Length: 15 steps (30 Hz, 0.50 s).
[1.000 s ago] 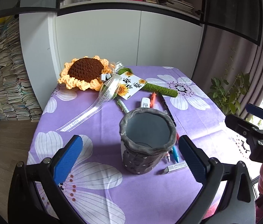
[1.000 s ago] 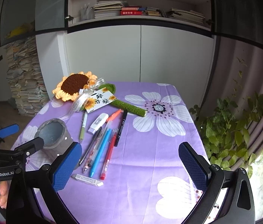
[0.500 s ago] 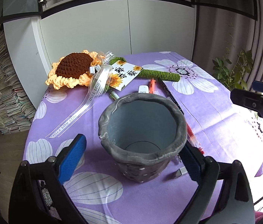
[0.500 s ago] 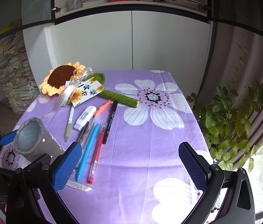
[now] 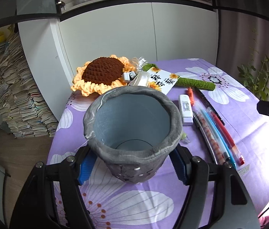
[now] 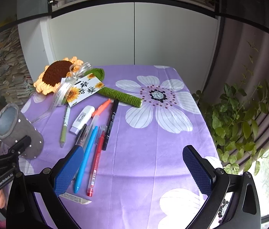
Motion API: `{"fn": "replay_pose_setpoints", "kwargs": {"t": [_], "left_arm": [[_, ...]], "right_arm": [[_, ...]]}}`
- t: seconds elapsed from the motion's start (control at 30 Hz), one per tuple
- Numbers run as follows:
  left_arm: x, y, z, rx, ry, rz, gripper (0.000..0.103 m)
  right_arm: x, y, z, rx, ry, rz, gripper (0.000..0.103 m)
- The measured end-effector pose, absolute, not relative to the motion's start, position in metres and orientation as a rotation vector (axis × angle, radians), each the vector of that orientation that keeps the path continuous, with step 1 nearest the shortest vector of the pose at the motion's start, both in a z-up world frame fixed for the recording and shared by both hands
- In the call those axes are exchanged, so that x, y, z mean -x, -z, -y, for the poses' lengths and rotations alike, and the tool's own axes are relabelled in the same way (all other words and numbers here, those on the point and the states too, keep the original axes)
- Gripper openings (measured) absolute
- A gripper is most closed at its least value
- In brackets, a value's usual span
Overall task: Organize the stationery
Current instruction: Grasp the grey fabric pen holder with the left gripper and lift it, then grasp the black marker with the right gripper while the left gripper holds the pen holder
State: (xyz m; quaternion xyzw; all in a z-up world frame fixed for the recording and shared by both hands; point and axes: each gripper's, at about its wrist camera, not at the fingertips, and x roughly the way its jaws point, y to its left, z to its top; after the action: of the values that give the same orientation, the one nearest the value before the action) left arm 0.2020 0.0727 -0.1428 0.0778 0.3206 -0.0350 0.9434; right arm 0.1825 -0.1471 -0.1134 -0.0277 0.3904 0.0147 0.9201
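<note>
Your left gripper sits low in the left wrist view, its blue pads pressed against both sides of the grey felt cylindrical pen holder, which fills the centre of the frame, mouth up. Your right gripper spreads wide across the bottom of the right wrist view, gripping nothing. Just above its left pad, on the purple flowered tablecloth, lie the blue pen and red pen. Farther up, at upper left, rests the crocheted sunflower.
</note>
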Motion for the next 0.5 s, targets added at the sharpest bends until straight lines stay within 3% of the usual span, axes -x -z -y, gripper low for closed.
{"fn": "replay_pose_setpoints", "kwargs": {"t": [0.5], "left_arm": [[-0.214, 0.156, -0.085, -0.141, 0.110, -0.600, 0.069]], "right_arm": [[-0.235, 0.130, 0.138, 0.042, -0.012, -0.926, 0.103]]}}
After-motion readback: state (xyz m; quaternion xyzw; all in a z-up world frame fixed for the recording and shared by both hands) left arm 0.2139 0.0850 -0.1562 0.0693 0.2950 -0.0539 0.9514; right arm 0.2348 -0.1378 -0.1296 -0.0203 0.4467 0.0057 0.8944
